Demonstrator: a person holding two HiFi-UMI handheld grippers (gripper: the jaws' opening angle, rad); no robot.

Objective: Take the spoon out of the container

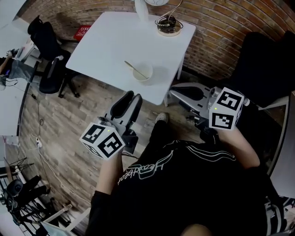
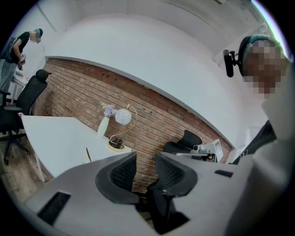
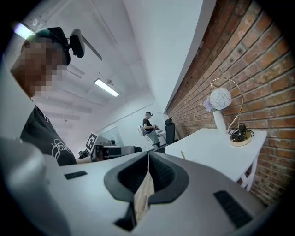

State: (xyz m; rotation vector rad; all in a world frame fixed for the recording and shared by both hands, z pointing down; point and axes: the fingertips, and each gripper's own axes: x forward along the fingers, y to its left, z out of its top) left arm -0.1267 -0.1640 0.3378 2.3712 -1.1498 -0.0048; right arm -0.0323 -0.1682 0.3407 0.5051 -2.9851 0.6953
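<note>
A small white bowl [image 1: 143, 72] sits near the front edge of the white table [image 1: 115, 41], with a thin spoon [image 1: 130, 66] leaning out of it to the left. In the left gripper view only the spoon handle [image 2: 88, 154] shows above the gripper body. My left gripper [image 1: 131, 97] hangs short of the table edge, below the bowl, open with nothing between its jaws [image 2: 145, 161]. My right gripper [image 1: 174, 93] is held off the table's front right corner, shut and empty, its pads meeting in a line [image 3: 148, 159]. Both are apart from the bowl.
A gold-based wire ornament [image 1: 168, 25] and a white vase [image 1: 140, 9] stand at the table's far edge by the brick wall. A black office chair [image 1: 48, 50] is left of the table, another dark chair [image 1: 262, 64] to the right. Wooden floor lies below.
</note>
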